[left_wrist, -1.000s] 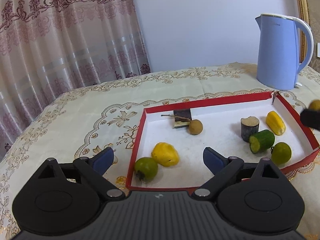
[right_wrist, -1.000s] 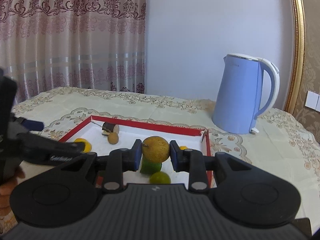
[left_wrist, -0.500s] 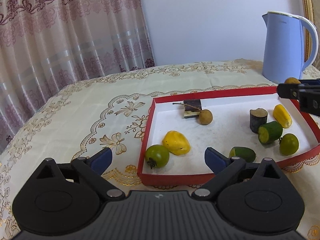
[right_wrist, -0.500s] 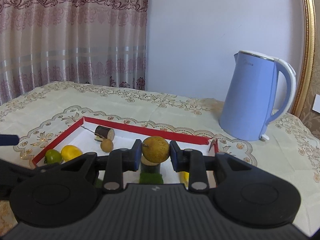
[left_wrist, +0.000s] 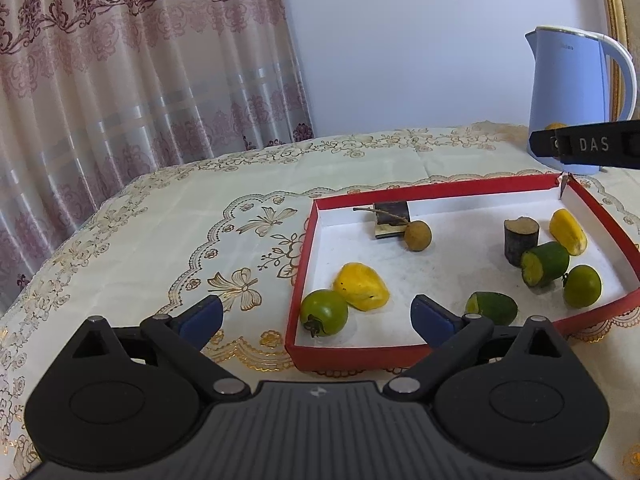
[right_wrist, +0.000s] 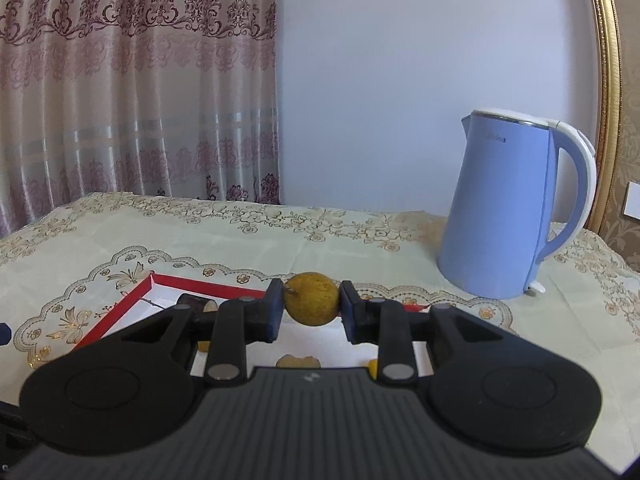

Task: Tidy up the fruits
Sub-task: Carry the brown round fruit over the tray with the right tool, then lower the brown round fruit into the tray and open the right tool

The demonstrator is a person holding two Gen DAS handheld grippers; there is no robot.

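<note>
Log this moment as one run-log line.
right hand-held gripper: shut on round yellow-brown fruit, above red tray | left hand-held gripper: open, empty

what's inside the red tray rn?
In the red tray: green round fruit, yellow piece, brown longan, dark block, stump, two cut green pieces, a yellow wedge, a lime. The left hand-held gripper hides the near edge.

1. Plain pale wall (right_wrist: 380, 80), evenly daylit.
2. Pink patterned curtain (left_wrist: 140, 80) hangs left, reaching down behind the surface.
3. Surface under a cream embroidered tablecloth (left_wrist: 160, 220).
4. Gilt frame edge (right_wrist: 610, 80) at right; a wall switch (right_wrist: 632, 200) beside it.
</note>
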